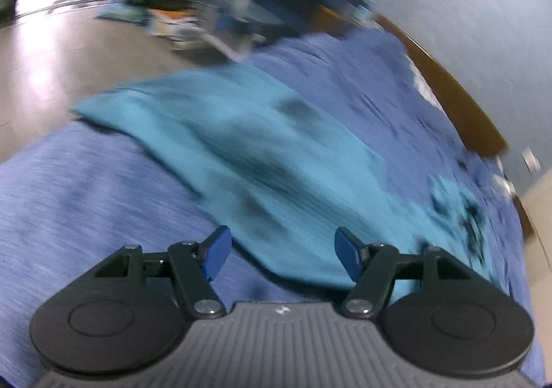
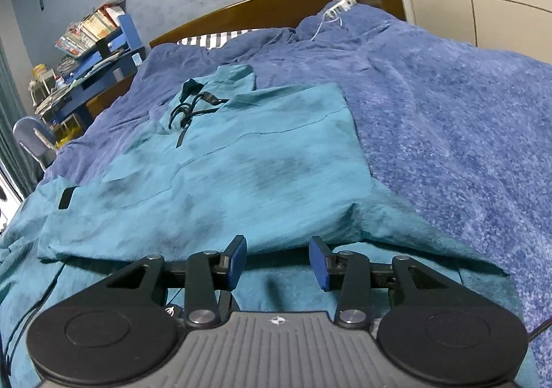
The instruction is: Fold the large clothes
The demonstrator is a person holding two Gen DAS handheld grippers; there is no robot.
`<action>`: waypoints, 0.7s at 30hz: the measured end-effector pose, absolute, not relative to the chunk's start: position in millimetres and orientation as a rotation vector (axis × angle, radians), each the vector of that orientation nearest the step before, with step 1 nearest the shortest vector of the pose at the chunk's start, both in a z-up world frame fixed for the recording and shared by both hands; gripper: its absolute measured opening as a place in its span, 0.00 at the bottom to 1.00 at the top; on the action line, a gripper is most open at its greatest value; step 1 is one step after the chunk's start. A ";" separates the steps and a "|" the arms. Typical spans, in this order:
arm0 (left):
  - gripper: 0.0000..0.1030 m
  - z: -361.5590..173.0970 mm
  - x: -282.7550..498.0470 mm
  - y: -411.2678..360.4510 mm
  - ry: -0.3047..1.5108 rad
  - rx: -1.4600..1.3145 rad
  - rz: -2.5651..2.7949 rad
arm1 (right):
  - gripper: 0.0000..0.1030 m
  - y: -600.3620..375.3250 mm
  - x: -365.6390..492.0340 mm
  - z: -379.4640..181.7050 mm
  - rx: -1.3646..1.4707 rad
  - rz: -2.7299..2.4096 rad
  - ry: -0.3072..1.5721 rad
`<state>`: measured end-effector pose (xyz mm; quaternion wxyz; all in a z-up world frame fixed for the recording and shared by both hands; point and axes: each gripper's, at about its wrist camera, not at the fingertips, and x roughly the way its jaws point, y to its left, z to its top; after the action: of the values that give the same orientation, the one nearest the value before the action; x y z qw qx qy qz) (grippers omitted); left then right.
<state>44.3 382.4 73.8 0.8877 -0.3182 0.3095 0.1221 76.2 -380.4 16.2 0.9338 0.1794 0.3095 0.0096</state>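
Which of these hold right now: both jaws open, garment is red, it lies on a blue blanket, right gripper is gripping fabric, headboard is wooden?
1. Both the left gripper and right gripper have open jaws. True.
2. The garment is red. False: it is teal.
3. It lies on a blue blanket. True.
4. The right gripper is gripping fabric. False: nothing sits between its jaws.
5. The headboard is wooden. True.
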 end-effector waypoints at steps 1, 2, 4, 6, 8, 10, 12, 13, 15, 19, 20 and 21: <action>0.63 71.2 41.0 397.4 0.636 -0.679 0.288 | 0.42 -378.7 76.3 16.0 0.355 0.025 0.636; 0.63 68.5 39.5 409.6 0.632 -0.692 0.317 | 0.42 -377.4 76.2 14.9 0.342 0.032 0.638; 0.63 62.4 36.5 433.3 0.621 -0.720 0.359 | 0.42 -372.2 76.6 13.7 0.305 0.046 0.647; 0.63 56.8 38.7 450.1 0.615 -0.748 0.383 | 0.42 -366.4 78.0 11.4 0.269 0.056 0.663; 0.63 50.5 44.6 463.5 0.607 -0.778 0.380 | 0.42 -362.8 79.4 8.0 0.242 0.061 0.684; 0.63 43.4 53.3 474.5 0.604 -0.825 0.364 | 0.42 -361.2 80.6 3.2 0.225 0.058 0.704; 0.63 34.4 62.0 482.9 0.598 -0.878 0.366 | 0.42 -360.5 80.7 0.2 0.215 0.055 0.716; 0.63 30.4 66.0 487.1 0.589 -0.898 0.376 | 0.42 -361.0 80.7 -0.9 0.209 0.055 0.720; 0.63 24.7 72.7 494.6 0.571 -0.929 0.397 | 0.42 -361.1 80.6 -2.5 0.199 0.055 0.726; 0.49 18.1 85.0 501.5 0.551 -0.956 0.455 | 0.42 -360.3 81.0 -5.9 0.182 0.054 0.739; 0.40 18.2 88.8 504.8 0.557 -0.952 0.472 | 0.42 -360.2 81.5 -6.1 0.178 0.054 0.742; 0.29 19.6 92.3 507.7 0.576 -0.945 0.489 | 0.42 -359.8 81.6 -6.7 0.174 0.054 0.744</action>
<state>92.3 507.7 19.6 0.8224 -0.4443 0.2709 0.2300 81.6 -359.8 -6.7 0.9275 0.0847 0.3630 0.0263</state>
